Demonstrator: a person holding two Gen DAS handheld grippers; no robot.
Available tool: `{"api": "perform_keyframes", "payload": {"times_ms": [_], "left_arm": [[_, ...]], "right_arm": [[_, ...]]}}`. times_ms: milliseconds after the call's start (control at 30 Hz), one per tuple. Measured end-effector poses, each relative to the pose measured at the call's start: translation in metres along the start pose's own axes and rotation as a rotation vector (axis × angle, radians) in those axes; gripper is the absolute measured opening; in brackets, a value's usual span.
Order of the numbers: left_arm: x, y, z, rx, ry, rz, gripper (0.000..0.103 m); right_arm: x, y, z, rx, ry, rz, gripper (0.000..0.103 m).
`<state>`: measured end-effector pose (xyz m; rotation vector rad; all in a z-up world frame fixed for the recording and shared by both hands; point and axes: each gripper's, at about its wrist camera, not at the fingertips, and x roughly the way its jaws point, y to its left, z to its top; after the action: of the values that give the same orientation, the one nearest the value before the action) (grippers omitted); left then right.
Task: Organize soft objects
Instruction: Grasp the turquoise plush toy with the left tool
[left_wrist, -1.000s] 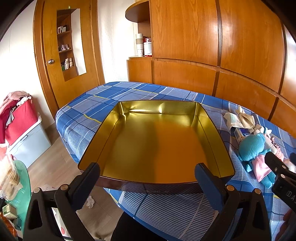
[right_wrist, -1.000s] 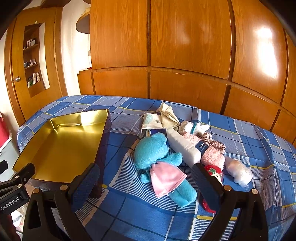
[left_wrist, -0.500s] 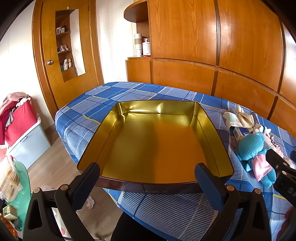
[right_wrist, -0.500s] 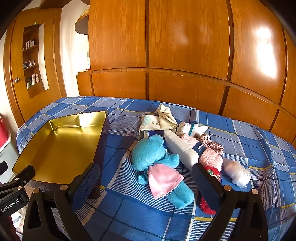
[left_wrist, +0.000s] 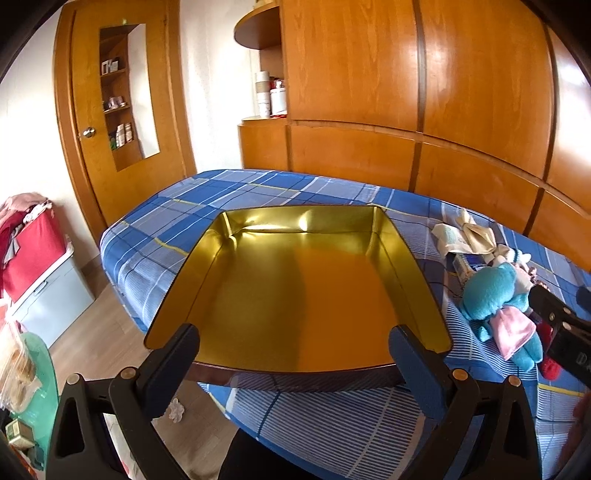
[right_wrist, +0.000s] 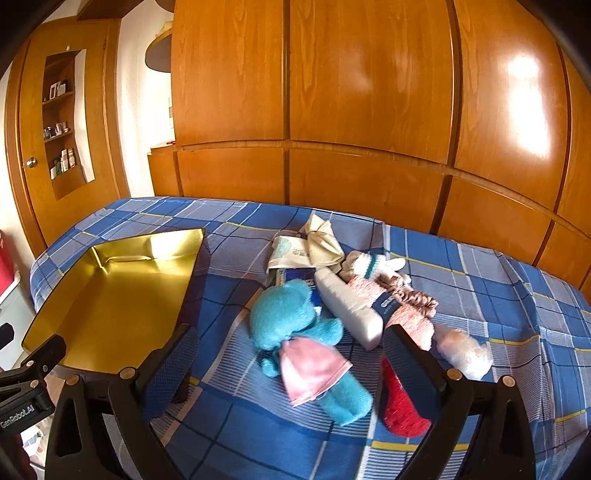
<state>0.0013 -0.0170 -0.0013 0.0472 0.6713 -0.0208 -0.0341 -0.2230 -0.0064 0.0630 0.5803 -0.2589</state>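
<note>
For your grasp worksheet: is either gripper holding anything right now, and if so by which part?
Nothing is held. Both the left gripper and right gripper have open jaws, above the gold tray and blue plush toy.

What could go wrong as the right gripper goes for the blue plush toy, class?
1. The plush lies against the white tube and pink sock; the open right gripper may grab or drag those too.
2. The pink cloth lies over the plush; the fingers may pinch only that.
3. The gold tray reaches the bed's near edge; a nudge from the left gripper could tip it off.
</note>
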Motion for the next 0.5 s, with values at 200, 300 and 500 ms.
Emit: {"api": "perform_keyframes", "payload": {"times_ms": [200,300,500], "left_arm": [[-0.001,-0.012,0.003,0.049,-0.005,-0.030,0.103],[-0.001,-0.019,0.005,0.079,-0.001,-0.080,0.103],[0.007,-0.041,0.022,0.081,0.104,-0.344,0.103]], "right_arm": [[0.003,-0.018,0.005,0.013,0.003,-0.007,0.102],[0.005,-0.036,0.012,0.031,0.006,-0.013,0.102],[0.019,-0.106,0.033,0.133,0.059,0.016,0.102]]}}
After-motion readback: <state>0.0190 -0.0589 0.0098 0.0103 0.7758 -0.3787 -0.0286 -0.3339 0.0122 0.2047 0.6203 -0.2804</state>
